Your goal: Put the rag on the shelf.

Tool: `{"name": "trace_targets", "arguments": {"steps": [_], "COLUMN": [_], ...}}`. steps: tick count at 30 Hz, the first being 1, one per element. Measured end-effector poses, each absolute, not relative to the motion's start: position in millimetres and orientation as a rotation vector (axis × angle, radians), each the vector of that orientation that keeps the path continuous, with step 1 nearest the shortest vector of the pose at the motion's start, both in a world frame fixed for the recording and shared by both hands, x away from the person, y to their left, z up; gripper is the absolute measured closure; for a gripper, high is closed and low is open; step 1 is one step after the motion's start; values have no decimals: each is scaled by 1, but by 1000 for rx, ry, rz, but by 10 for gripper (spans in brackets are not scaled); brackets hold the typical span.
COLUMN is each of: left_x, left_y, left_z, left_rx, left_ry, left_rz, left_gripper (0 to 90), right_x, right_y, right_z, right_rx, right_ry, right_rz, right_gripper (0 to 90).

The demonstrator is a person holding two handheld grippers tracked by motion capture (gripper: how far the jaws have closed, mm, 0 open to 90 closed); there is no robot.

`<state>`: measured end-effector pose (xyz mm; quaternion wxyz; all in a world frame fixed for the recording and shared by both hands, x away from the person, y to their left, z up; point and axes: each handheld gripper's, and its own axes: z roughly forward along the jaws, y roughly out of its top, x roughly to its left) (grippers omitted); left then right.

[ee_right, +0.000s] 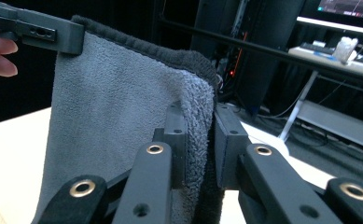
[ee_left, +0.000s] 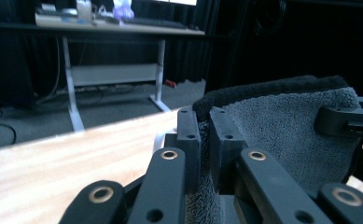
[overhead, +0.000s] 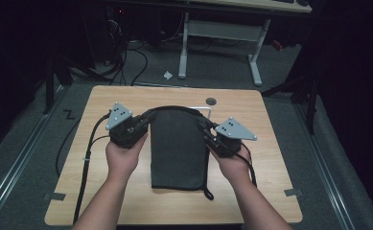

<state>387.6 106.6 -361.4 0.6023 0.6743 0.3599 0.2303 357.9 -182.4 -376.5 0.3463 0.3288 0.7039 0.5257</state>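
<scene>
Two corners of the grey towel are pinched, one by each of my grippers, and its far edge arches up off the table between them while the near part lies flat down the middle of the tabletop, reaching almost to the near edge. My left gripper has its jaws closed tight on the towel's far left corner; in the left gripper view the dark-bound hem runs away from my pads toward the other gripper's jaw. My right gripper is likewise clamped on the far right corner (the pile is squeezed thin between its pads in the right gripper view), with the cloth hanging as a sheet across to the left gripper. Both of my hands sit over the middle of the table, either side of the towel. A small dark round spot lies near the far edge, and a desk stands on the floor beyond it.
</scene>
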Motion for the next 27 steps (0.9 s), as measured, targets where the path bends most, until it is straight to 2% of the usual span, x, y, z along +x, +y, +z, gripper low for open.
{"name": "trace_targets", "arguments": {"steps": [12, 21, 27], "left_x": [393, 404, 424], "left_y": [98, 94, 90], "left_z": [-319, -313, -312], "left_rx": [1533, 1525, 1538], "left_ry": [742, 736, 744], "left_rz": [627, 640, 664], "left_gripper": [841, 842, 841], "right_x": [364, 374, 394], "right_y": [-189, -196, -198], "right_z": [-343, -332, -325], "right_rx": [826, 833, 872], "right_ry": [1735, 1713, 1725], "right_rz": [1412, 1412, 1403], "right_gripper": [786, 786, 786]}}
